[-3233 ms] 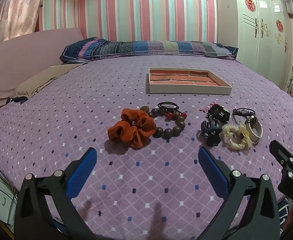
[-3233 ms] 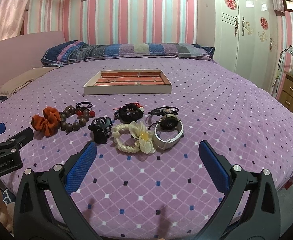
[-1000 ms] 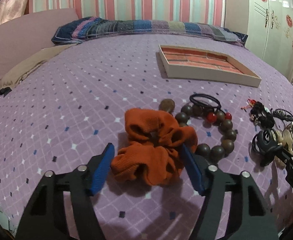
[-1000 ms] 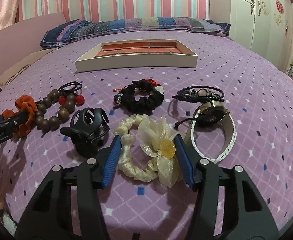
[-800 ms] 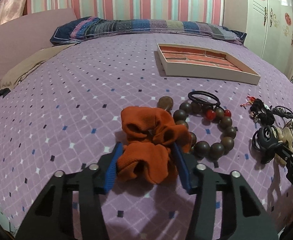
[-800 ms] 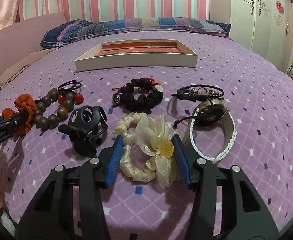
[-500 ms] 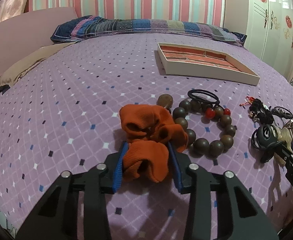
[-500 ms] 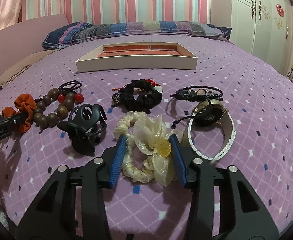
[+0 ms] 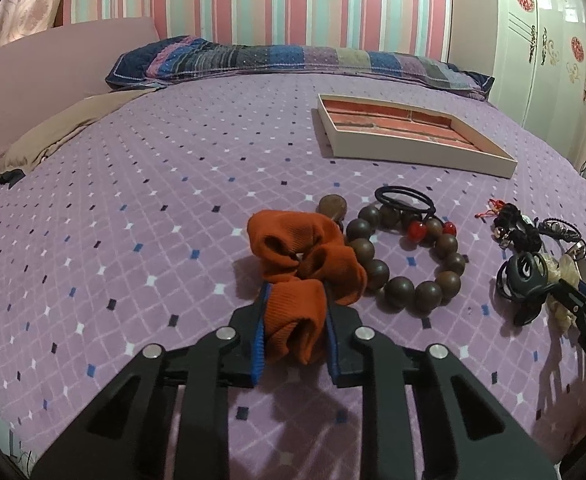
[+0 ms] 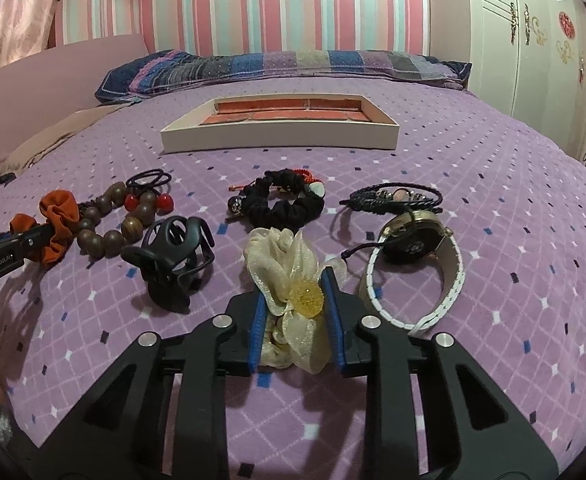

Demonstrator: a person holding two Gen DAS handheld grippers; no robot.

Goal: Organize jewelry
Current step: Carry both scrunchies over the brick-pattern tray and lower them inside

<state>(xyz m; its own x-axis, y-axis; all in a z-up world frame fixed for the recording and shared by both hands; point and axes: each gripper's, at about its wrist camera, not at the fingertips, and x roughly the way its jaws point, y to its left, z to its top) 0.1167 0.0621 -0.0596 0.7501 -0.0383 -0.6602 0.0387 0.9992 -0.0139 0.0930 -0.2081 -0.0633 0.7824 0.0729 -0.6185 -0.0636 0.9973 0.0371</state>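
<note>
An orange scrunchie [image 9: 301, 264] lies on the purple bedspread, and my left gripper [image 9: 295, 300] is closing on its near fold, blue pads pressing the cloth. A cream flower scrunchie [image 10: 293, 280] with a yellow bead sits between the pads of my right gripper [image 10: 293, 284], whose jaws are closing and squeezing it. Beside the orange scrunchie lie a wooden bead bracelet [image 9: 409, 256] and a black hair tie with red beads [image 9: 407, 200]. A shallow white tray [image 10: 281, 130] with a brick-pattern floor stands farther back on the bed.
Around the right gripper lie a black claw clip [image 10: 173, 256], a black scrunchie [image 10: 289, 200], a dark braided bracelet [image 10: 393, 196] and a white-strapped watch [image 10: 417, 256]. A striped pillow [image 10: 285, 64] lies at the bed's head; a white wardrobe [image 10: 541, 40] stands on the right.
Both grippers' jaws have narrowed: the left pair now pinches the orange scrunchie's near fold, the right pair squeezes the cream flower scrunchie. Neither hand has shifted much.
</note>
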